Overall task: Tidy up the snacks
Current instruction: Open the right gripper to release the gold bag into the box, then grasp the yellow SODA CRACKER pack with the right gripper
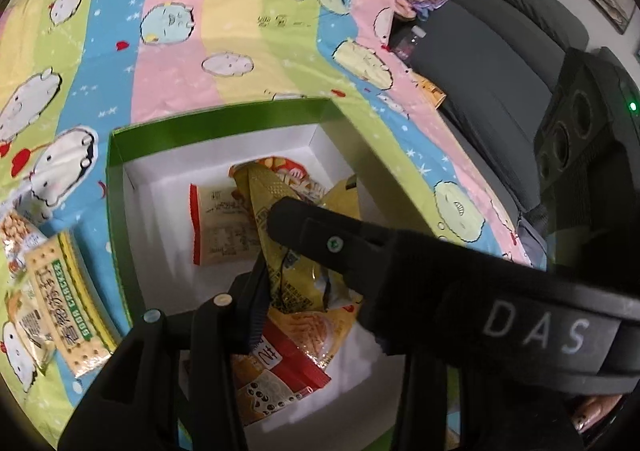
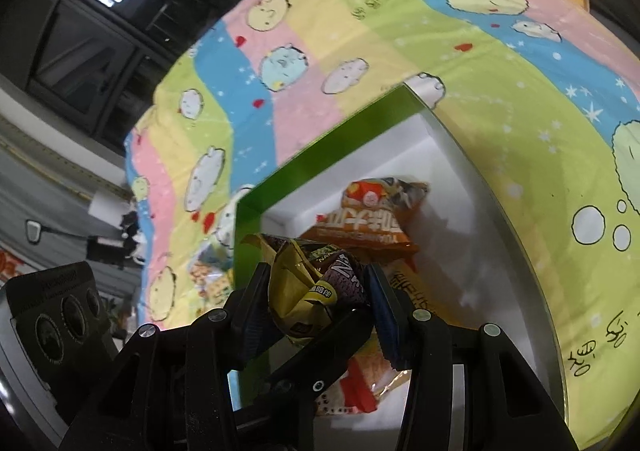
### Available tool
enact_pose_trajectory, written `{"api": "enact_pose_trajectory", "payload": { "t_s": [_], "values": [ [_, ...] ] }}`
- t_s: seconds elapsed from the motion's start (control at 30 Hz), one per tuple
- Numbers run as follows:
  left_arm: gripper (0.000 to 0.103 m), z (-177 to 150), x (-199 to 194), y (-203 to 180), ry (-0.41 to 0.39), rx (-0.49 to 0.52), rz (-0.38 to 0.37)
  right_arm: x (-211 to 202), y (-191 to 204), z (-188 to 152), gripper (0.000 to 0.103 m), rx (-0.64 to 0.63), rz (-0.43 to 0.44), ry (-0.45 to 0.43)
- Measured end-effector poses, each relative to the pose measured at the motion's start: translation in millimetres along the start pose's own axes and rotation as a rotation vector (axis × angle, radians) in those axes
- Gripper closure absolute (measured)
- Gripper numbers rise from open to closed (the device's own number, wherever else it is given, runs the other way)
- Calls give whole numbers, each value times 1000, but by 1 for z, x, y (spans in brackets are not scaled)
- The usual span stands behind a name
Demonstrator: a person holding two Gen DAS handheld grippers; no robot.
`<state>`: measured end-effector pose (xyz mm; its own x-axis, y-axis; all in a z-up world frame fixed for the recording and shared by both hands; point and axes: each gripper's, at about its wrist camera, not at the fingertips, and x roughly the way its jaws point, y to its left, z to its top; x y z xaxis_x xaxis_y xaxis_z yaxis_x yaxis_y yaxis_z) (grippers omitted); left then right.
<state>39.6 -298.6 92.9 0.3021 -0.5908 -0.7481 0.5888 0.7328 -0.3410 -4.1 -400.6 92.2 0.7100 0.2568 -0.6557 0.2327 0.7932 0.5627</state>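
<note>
Snacks mostly in the green box (image 1: 120, 187) already, both grippers over it, right gripper (image 2: 316, 303) clamping a yellow-brown pack (image 2: 308, 291), left gripper (image 1: 280, 271) pinching a yellow bag (image 1: 296, 275), w/ cracker packs (image 1: 68, 303) on the blanket (image 1: 240, 51) left imo.

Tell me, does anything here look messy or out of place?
Somewhat: the snack packets in the green box lie overlapping and askew, and a soda cracker pack sits outside it on the cartoon-print cloth.
</note>
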Motion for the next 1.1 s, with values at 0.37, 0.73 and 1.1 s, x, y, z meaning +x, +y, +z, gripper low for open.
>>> {"api": "enact_pose_trajectory", "payload": {
  "t_s": [0.37, 0.73, 1.1],
  "values": [
    [41, -7, -23, 13, -45, -55, 26, 4, -1, 0, 48, 19, -4, -18],
    [14, -42, -134, 50, -270, -95, 70, -28, 42, -13, 19, -104, 13, -128],
    [4, -114, -190, 183, -293, -367, 254, -1, 127, -61, 14, -295, 110, -37]
  ]
}}
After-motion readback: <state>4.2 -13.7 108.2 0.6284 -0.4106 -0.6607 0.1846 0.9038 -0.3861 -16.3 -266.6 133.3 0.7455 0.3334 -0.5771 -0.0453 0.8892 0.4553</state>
